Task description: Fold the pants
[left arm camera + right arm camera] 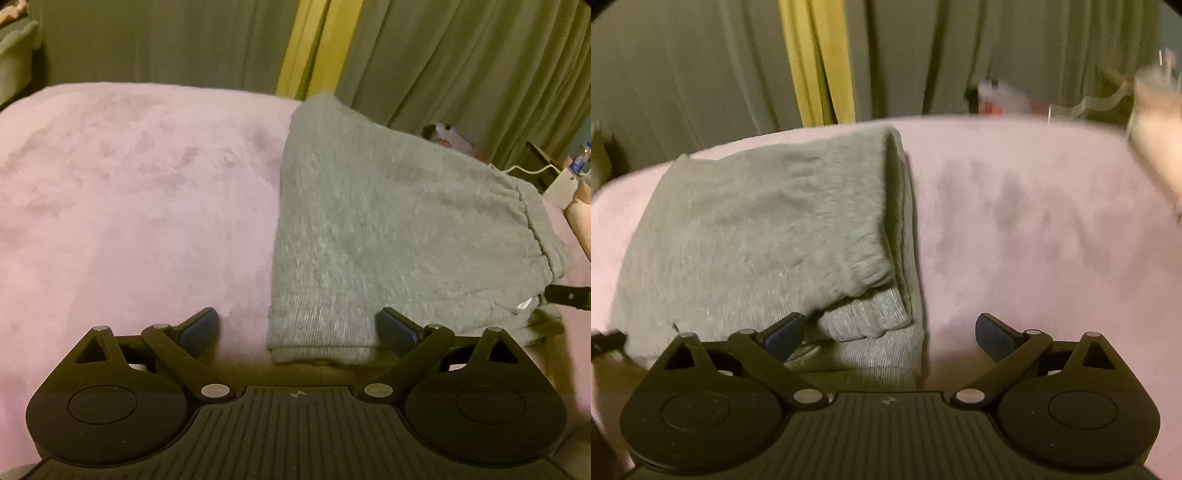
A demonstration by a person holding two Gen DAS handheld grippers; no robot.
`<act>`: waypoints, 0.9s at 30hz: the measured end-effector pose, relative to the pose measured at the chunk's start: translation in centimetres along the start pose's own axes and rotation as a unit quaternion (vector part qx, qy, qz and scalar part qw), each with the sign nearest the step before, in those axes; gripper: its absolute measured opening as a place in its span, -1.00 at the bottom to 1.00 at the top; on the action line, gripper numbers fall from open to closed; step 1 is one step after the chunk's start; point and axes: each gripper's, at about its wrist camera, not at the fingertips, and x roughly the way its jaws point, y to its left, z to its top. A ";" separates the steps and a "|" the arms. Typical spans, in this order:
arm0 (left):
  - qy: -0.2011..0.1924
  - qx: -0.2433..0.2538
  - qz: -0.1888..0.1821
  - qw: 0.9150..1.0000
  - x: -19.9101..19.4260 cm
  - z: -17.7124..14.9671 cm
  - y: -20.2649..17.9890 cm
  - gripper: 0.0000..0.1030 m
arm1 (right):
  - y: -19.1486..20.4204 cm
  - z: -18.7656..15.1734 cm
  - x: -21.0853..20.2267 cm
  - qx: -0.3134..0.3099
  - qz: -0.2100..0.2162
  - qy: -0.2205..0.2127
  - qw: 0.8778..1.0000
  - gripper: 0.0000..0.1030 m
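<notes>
Grey sweatpants lie folded into a thick rectangle on a pink fleece blanket. In the left wrist view my left gripper is open and empty, its jaws wide apart at the near left corner of the pants. In the right wrist view the pants lie left of centre, with the elastic waistband on top and a ribbed cuff at the near edge. My right gripper is open and empty at the near right corner of the pants. The tip of the other gripper shows at the right edge of the left wrist view.
Grey-green curtains with a yellow strip hang behind the bed. A water bottle and boxes stand at the far right. A person's arm shows blurred at the right edge of the right wrist view.
</notes>
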 end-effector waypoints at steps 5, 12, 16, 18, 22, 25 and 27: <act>0.020 -0.034 0.002 0.999 0.0 -0.8 0.3 0.90 | 1.8 0.0 -0.5 -0.008 0.010 -0.006 1.000 0.92; 0.013 -0.056 0.004 0.998 -1.9 -2.0 1.2 0.90 | 1.0 -1.7 1.9 0.014 -0.020 0.074 0.997 0.92; 0.021 -0.072 0.019 0.997 -2.0 -2.3 1.5 0.90 | 0.8 -3.1 1.1 0.011 -0.041 0.094 0.995 0.92; 0.031 -0.066 0.016 0.997 -1.8 -2.4 1.0 0.90 | 0.9 -3.9 1.1 0.011 -0.037 0.112 0.993 0.92; 0.040 -0.015 0.020 0.999 -1.9 -3.2 -0.7 0.90 | 2.2 -4.4 0.6 -0.014 -0.055 0.110 0.992 0.92; 0.032 0.011 0.028 0.999 -2.3 -3.6 -1.5 0.90 | 3.5 -4.8 -0.3 -0.038 -0.051 0.101 0.993 0.92; 0.022 0.012 0.023 0.999 -2.4 -3.5 -1.6 0.90 | 3.4 -3.4 -0.8 -0.028 -0.022 0.071 0.997 0.92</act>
